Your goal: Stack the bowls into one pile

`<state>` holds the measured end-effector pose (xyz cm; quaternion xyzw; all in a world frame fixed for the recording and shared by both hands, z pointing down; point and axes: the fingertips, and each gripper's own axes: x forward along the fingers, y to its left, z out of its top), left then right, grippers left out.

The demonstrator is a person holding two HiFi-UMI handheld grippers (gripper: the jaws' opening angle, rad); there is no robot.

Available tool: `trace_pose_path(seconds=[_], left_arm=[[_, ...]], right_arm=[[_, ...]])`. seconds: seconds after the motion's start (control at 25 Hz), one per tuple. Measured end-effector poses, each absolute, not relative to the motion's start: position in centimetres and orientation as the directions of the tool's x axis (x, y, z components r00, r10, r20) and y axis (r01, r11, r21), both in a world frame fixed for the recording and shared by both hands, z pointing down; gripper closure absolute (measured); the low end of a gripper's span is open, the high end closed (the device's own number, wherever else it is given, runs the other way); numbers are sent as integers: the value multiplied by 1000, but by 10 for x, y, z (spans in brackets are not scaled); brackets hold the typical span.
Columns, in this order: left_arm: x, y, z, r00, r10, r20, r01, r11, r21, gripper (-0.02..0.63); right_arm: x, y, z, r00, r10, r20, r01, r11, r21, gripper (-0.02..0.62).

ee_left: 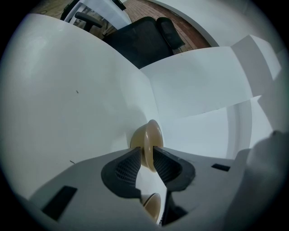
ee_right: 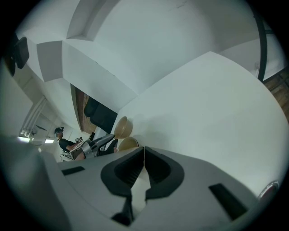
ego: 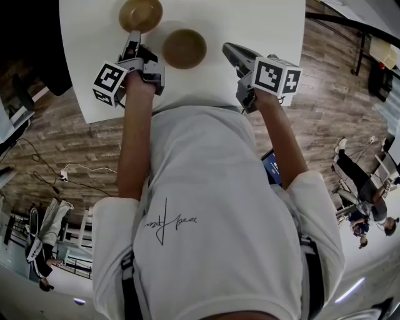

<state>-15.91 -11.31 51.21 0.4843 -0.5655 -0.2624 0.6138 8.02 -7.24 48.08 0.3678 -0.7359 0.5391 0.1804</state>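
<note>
Two tan bowls stand on the white table (ego: 262, 25). One bowl (ego: 140, 14) is at the far left, the other bowl (ego: 184, 48) sits nearer and to its right, and the two are apart. My left gripper (ego: 132, 34) is shut on the near rim of the far-left bowl. In the left gripper view that rim (ee_left: 151, 135) stands edge-on between the pads of the left gripper (ee_left: 146, 155). My right gripper (ego: 227, 47) is shut and empty, just right of the nearer bowl. The right gripper view shows the right gripper (ee_right: 143, 150) with both bowls (ee_right: 121, 127) (ee_right: 128, 144) beyond it.
The table's near edge (ego: 187, 112) runs just in front of the person's body, with wood floor on both sides. A black chair (ee_left: 144, 38) stands beyond the table's far side. Other people stand off to the sides, away from the table.
</note>
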Motion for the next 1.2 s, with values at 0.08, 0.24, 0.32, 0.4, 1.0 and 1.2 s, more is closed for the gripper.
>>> trace_pose_path(seconds=[0.08,0.24,0.32,0.4,1.0,1.2], left_arm=[[-159,-114,515,224,-866,447,-223,401,889,517],[-160,-113,519,224,-859,461,-215,418,883,523],[-160,-113,520,224,-857,465,-212,423,881,523],[-161,-112,522,224,-855,469,-212,427,879,531],[-159,-111,524,230,-857,461,-164,433,886,571],[-160,-106,523,234,-852,469,-163,442,882,575]], right_arm=[[80,-71,482,-665,-347,662,-734,138,-665,583],[80,-72,483,-659,-352,664,-737,130,-663,583],[81,-73,482,-658,-354,664,-738,127,-663,583],[80,-72,483,-667,-355,655,-727,119,-676,583],[83,-73,487,-672,-357,648,-718,104,-688,583],[83,-73,486,-675,-360,644,-715,106,-691,583]])
